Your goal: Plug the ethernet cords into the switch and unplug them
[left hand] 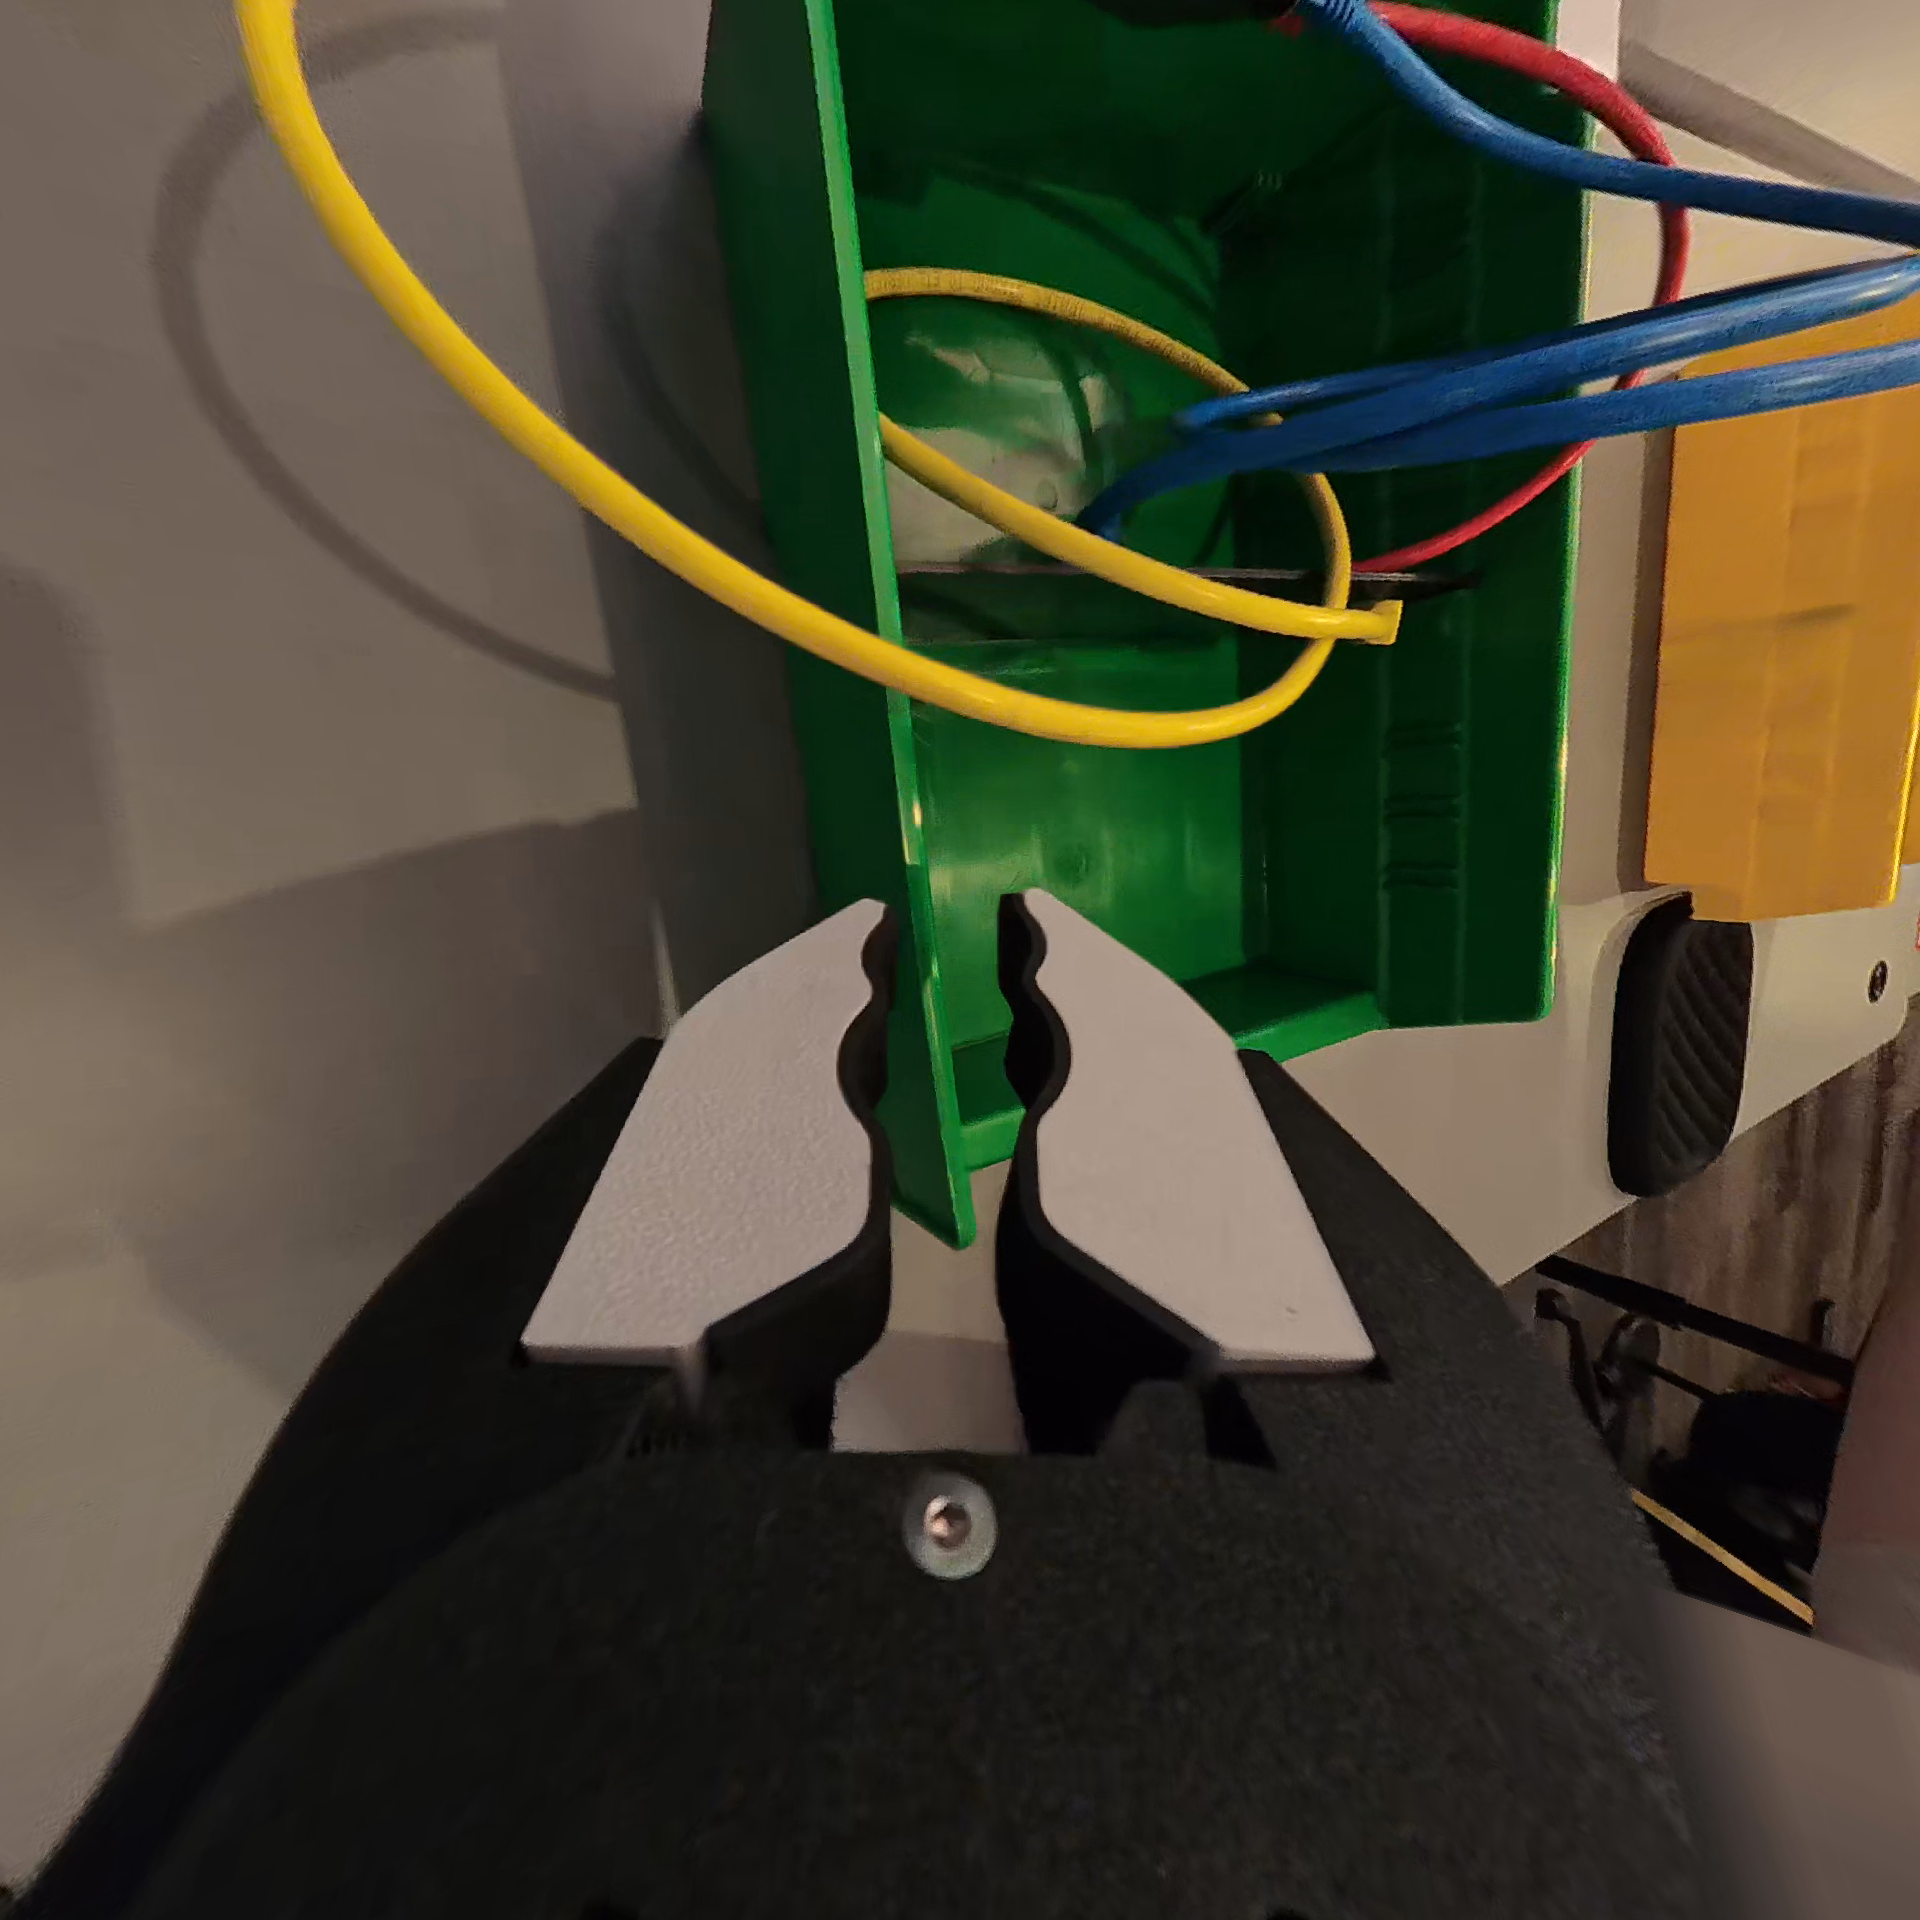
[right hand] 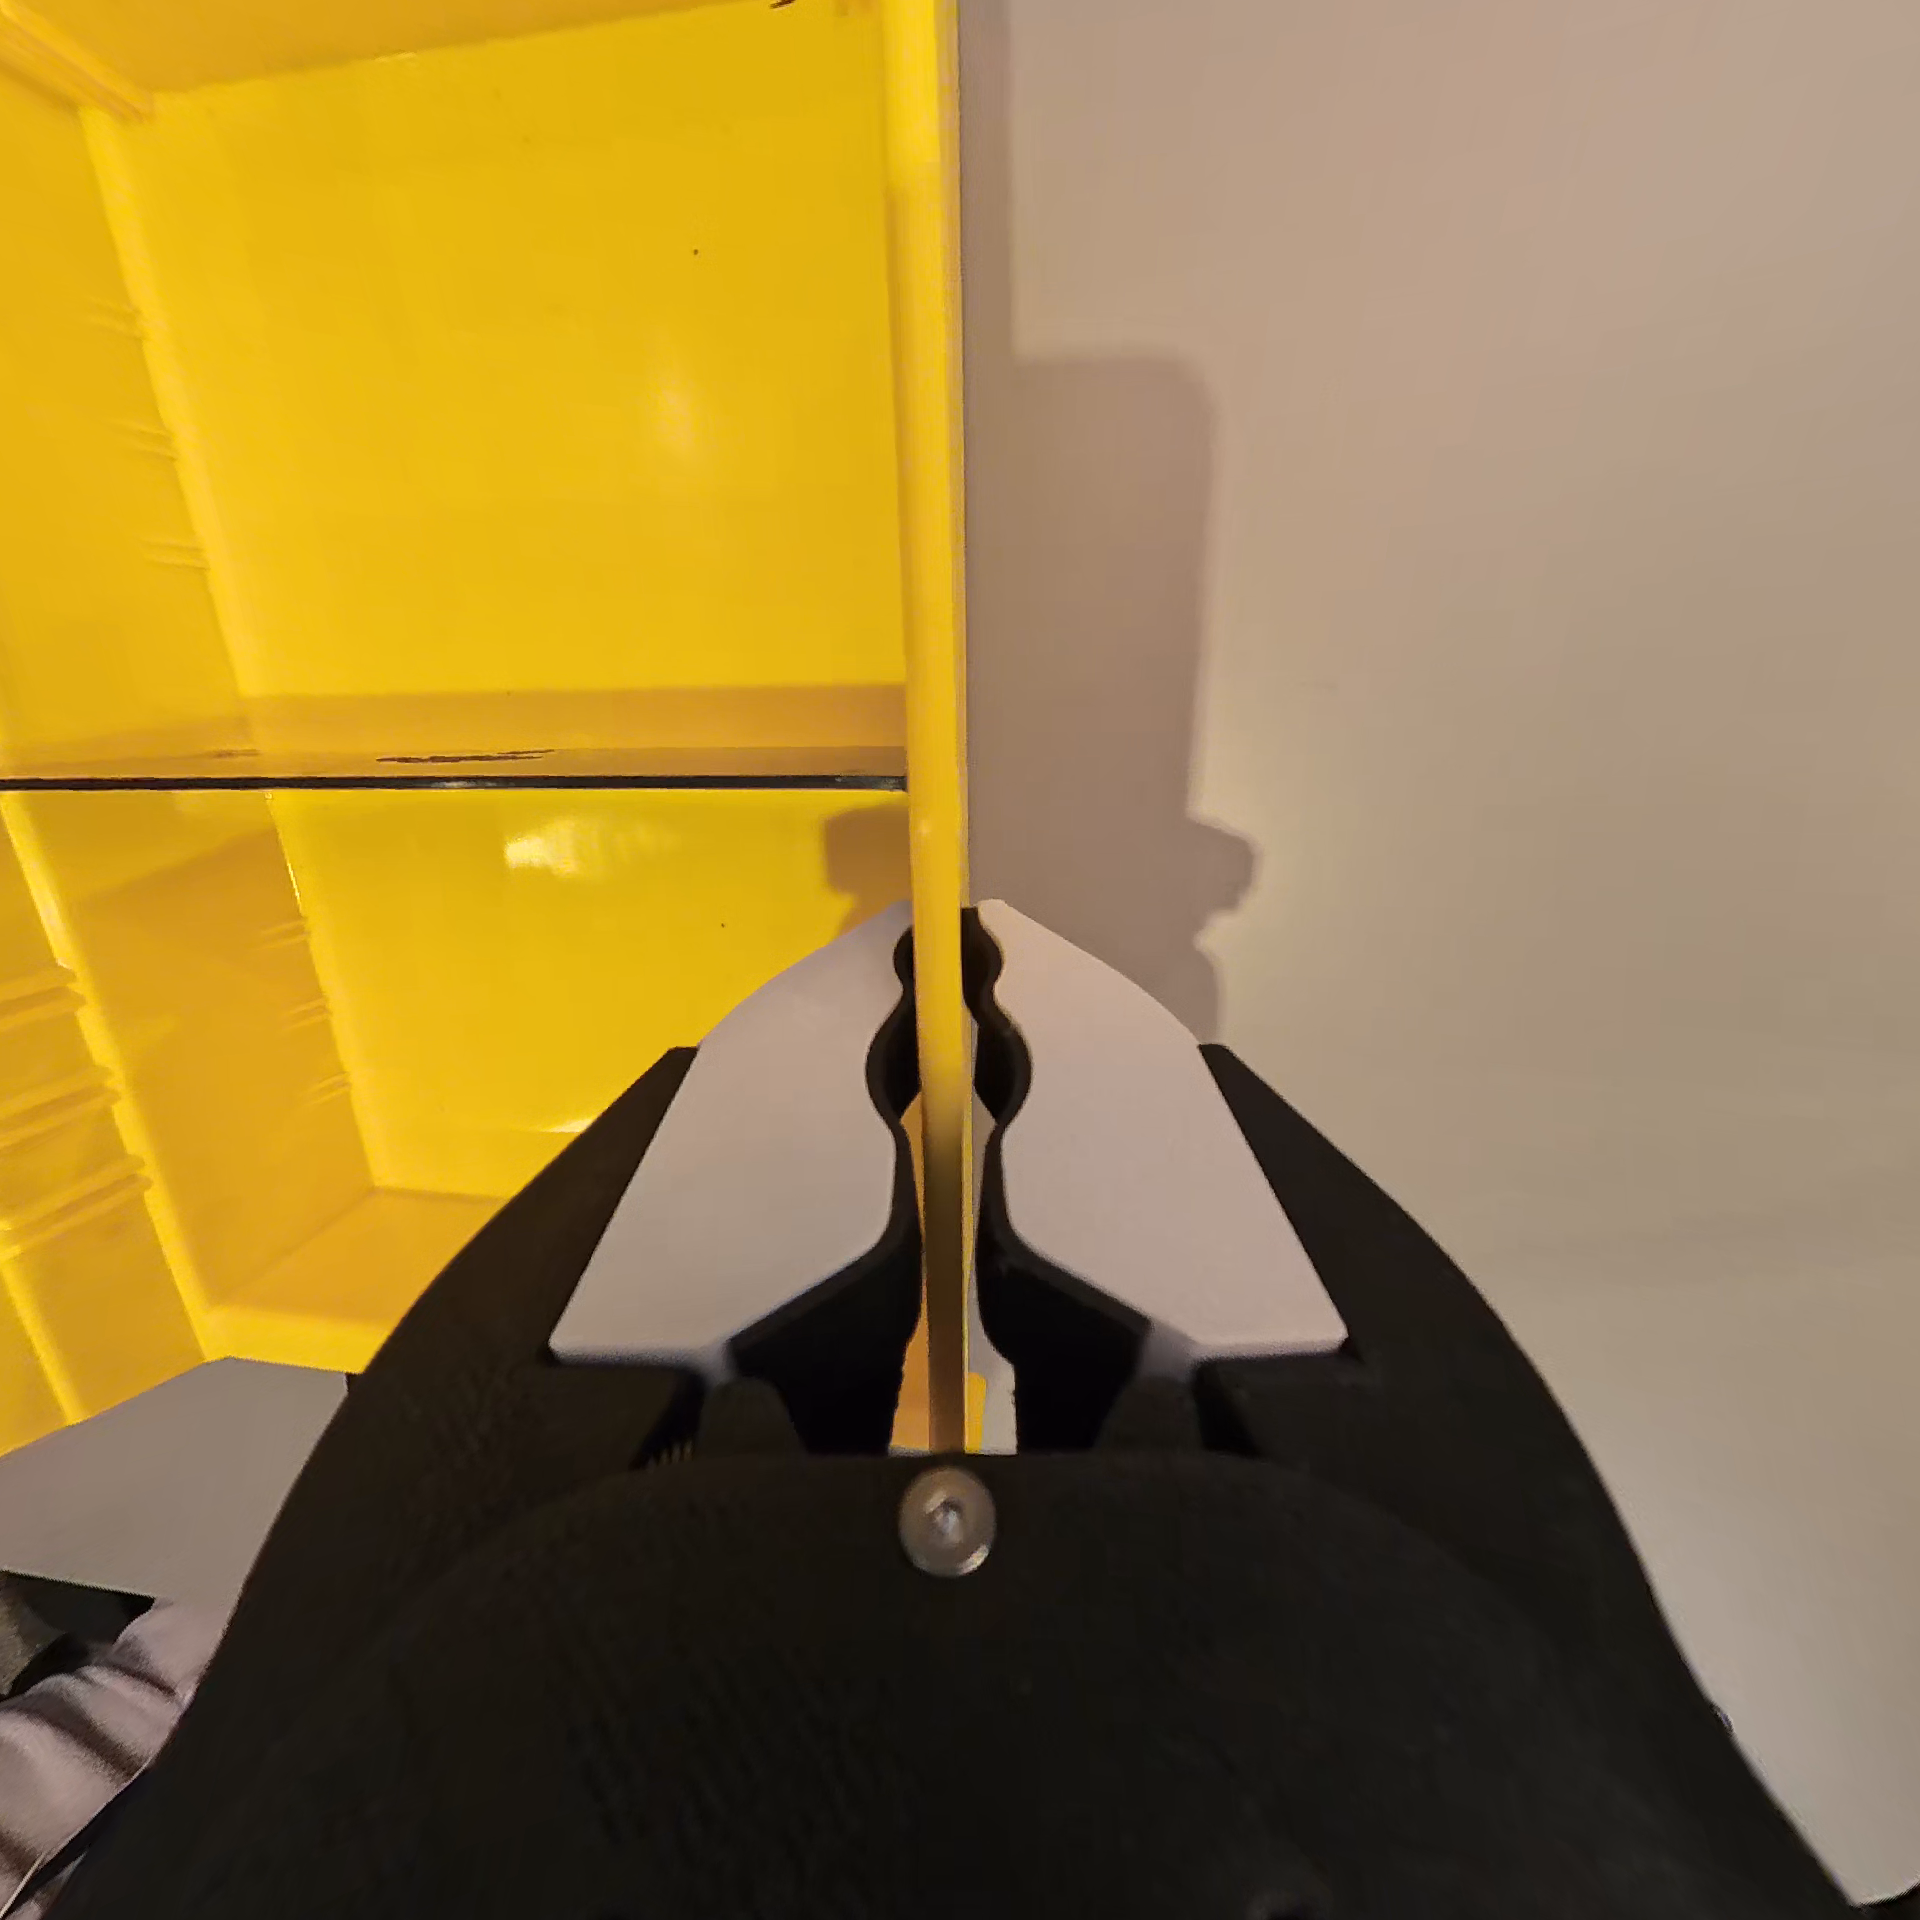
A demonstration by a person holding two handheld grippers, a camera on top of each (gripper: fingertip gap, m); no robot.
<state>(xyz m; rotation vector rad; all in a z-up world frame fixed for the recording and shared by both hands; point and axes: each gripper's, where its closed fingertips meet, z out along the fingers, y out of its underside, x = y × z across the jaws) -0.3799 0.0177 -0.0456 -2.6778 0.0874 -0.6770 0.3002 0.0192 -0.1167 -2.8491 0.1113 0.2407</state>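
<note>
- On a pale table (left hand: 312, 935), a green bin (left hand: 1351, 831) is seen in the left wrist view, with its near side wall passing between the fingers of the left gripper (left hand: 943, 914).
- That wall is straddled by the gripper: the left finger (left hand: 727, 1143) is pressed against the wall's outer face, while a narrow gap is left at the tip of the right one, so a firm pinch cannot be confirmed.
- Inside the green bin, the cords are gathered: a yellow cord (left hand: 623, 520) is looped out over the wall and back in, blue cords (left hand: 1558, 405) are run off to the right, and a red cord (left hand: 1662, 208) is arched behind them.
- No switch can be made out in either view.
- Beside the green bin, to the right, a yellow bin (left hand: 1787, 675) is partly seen.
- In the right wrist view, the right wall of the yellow bin (right hand: 520, 416) is pinched between the fingers of the right gripper (right hand: 940, 914), both pads being closed onto it.
- A dark divider (right hand: 447, 781) is set across the yellow bin's interior.
</note>
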